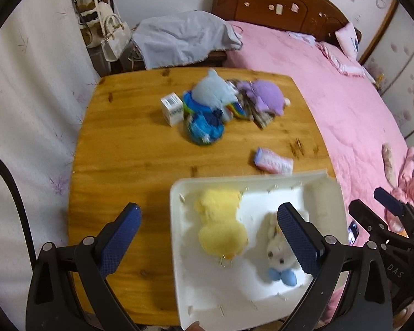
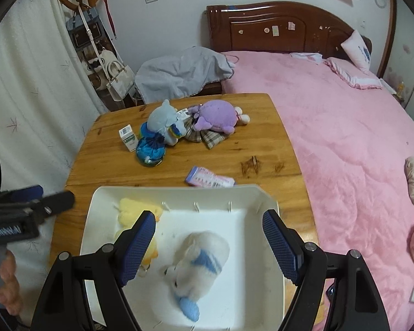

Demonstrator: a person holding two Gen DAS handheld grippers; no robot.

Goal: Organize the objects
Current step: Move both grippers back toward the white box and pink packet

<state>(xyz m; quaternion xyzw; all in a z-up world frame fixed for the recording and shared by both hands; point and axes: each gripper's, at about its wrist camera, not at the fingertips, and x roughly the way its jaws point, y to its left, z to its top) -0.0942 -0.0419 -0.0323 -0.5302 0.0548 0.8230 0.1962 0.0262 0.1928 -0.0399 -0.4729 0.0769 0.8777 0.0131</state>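
A white bin (image 1: 179, 220) (image 2: 234, 195) stands at the near edge of the wooden table (image 1: 124, 151) (image 2: 110, 160). In it lie a yellow plush (image 1: 220, 220) (image 2: 129, 212) and a white plush with a blue bow (image 1: 278, 259) (image 2: 198, 259). My left gripper (image 1: 209, 237) is open and empty above the bin's left side. My right gripper (image 2: 209, 245) is open and empty above the white plush. On the table's far side lie a light blue plush (image 1: 214, 89) (image 2: 162, 118), a purple plush (image 1: 266, 96) (image 2: 218, 118), a blue pouch (image 1: 204, 127) (image 2: 150, 150) and a plaid cloth (image 2: 204, 135).
A small white box (image 1: 172, 107) (image 2: 128, 138) stands left of the toys. A pink packet (image 1: 273, 161) (image 2: 209, 180) lies just beyond the bin. A pink bed (image 1: 345, 96) (image 2: 345, 138) borders the table on the right, a curtain (image 1: 27, 110) on the left.
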